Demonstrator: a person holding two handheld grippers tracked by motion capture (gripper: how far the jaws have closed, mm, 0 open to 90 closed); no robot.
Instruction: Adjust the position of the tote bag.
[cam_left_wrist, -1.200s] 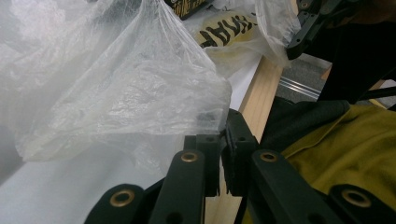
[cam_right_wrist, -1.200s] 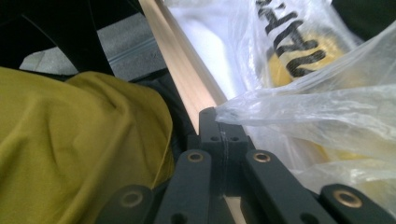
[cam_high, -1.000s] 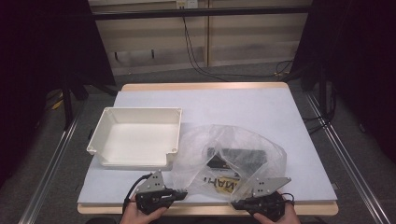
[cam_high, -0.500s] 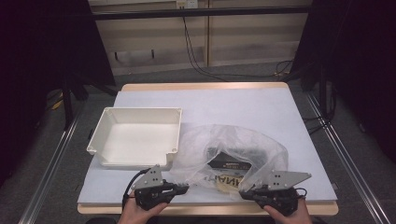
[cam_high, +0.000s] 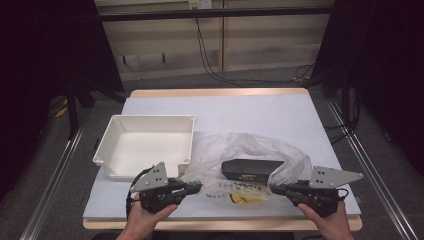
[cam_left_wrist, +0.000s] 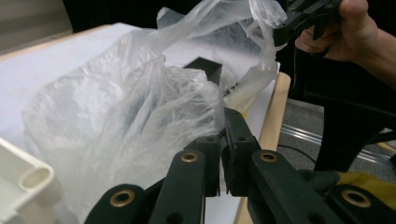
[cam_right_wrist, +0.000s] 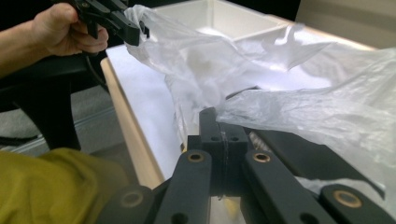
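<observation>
Two hand-held grippers spreading the mouth of a clear plastic bag (cam_high: 250, 155) at the near edge of the desk (cam_high: 260, 110). The left hand-held gripper (cam_high: 196, 187) has its jaws closed on the film of the bag's left rim; in the left gripper view the crumpled plastic (cam_left_wrist: 140, 107) rises directly ahead of the pinch. The right hand-held gripper (cam_high: 274, 189) is likewise clamped on the opposite rim, the film (cam_right_wrist: 303, 107) stretching away beyond and to the right of its jaws. Between the two grippers lies a black box (cam_high: 250, 169) inside the bag, with a printed yellow-and-black label (cam_high: 240, 195) nearer the person. A white tray (cam_high: 145, 142) stands just beyond the left hand-held gripper, apparently empty.

The step in hand appears to be opening the bag to free the box. To do it well, both pinches should stay firm on a single layer each, and the pull should be outward and slightly upward, evenly on both sides, so that the thin film neither tears nor slips. Dragging the box toward the desk edge is the likely hazard.
</observation>
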